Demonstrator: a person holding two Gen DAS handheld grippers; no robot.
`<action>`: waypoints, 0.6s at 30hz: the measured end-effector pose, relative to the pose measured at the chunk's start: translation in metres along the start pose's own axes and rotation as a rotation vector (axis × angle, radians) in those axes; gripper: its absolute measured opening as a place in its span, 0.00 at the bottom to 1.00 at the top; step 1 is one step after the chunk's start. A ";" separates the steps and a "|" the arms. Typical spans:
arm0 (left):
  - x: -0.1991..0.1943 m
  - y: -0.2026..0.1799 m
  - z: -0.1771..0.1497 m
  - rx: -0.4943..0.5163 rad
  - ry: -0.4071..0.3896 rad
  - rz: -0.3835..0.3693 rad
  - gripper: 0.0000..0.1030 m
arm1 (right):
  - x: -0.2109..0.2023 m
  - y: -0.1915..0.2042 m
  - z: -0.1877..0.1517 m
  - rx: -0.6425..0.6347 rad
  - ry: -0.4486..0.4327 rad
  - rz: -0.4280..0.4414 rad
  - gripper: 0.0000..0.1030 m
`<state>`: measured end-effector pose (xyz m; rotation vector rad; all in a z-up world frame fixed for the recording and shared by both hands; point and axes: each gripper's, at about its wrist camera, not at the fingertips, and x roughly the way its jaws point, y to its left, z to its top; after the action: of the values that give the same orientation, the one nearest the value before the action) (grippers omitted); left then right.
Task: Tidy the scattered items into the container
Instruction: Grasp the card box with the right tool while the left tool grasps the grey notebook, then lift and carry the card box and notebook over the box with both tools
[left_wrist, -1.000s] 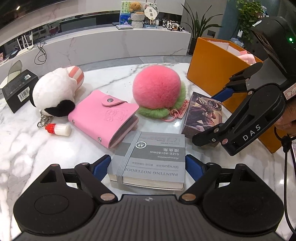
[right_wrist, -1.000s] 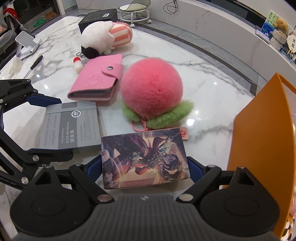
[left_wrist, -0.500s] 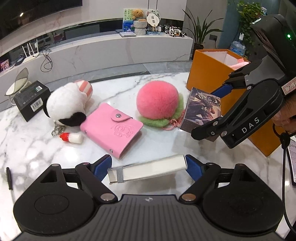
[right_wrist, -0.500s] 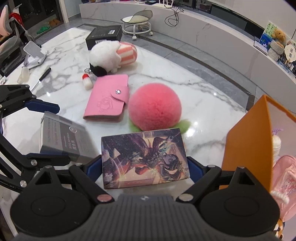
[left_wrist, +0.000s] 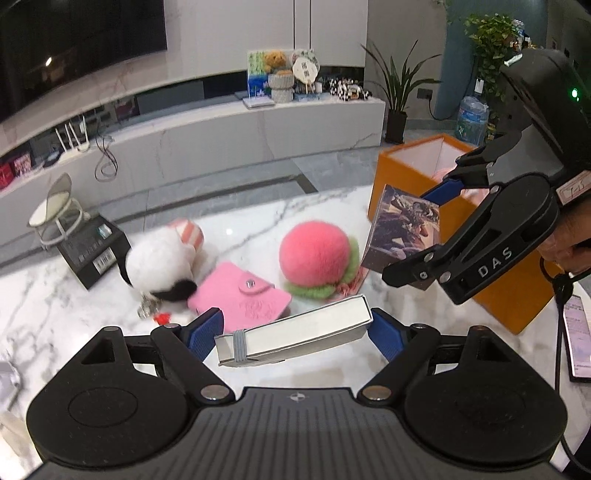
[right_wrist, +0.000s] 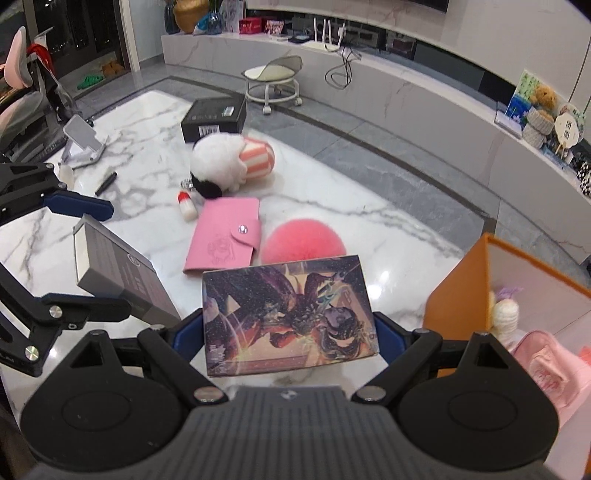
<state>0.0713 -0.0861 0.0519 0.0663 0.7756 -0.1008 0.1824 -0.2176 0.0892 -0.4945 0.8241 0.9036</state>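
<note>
My left gripper (left_wrist: 295, 328) is shut on a grey painting notebook (left_wrist: 295, 330) and holds it tilted above the marble table; the notebook also shows in the right wrist view (right_wrist: 122, 273). My right gripper (right_wrist: 290, 332) is shut on a card box with dark fantasy art (right_wrist: 290, 314), lifted near the orange container (right_wrist: 458, 291); the box also shows in the left wrist view (left_wrist: 400, 229), beside the container (left_wrist: 399, 177). On the table lie a pink fluffy ball plush (left_wrist: 314, 254), a pink snap wallet (left_wrist: 240, 299) and a white plush (left_wrist: 159, 258).
A black box (right_wrist: 214, 118) sits at the table's far edge, with a small red-capped bottle (right_wrist: 186, 206), a phone stand (right_wrist: 83, 142) and a pen (right_wrist: 105, 183). The container holds pink items (right_wrist: 546, 365). A phone (left_wrist: 578, 339) lies at the right.
Both grippers have risen from the table with their items. The notebook has lifted and tilted; the card box has moved up toward the orange container.
</note>
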 end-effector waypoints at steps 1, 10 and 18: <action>-0.005 0.000 0.004 0.005 -0.010 0.003 0.96 | -0.005 0.000 0.002 -0.001 -0.011 0.000 0.89; -0.049 -0.009 0.041 0.045 -0.114 0.005 0.95 | -0.048 -0.001 0.015 0.000 -0.116 -0.015 0.89; -0.083 -0.030 0.062 0.083 -0.234 0.005 0.94 | -0.090 -0.007 0.021 0.008 -0.209 -0.040 0.89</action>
<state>0.0521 -0.1166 0.1539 0.1333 0.5377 -0.1334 0.1652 -0.2511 0.1736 -0.4000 0.6256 0.8983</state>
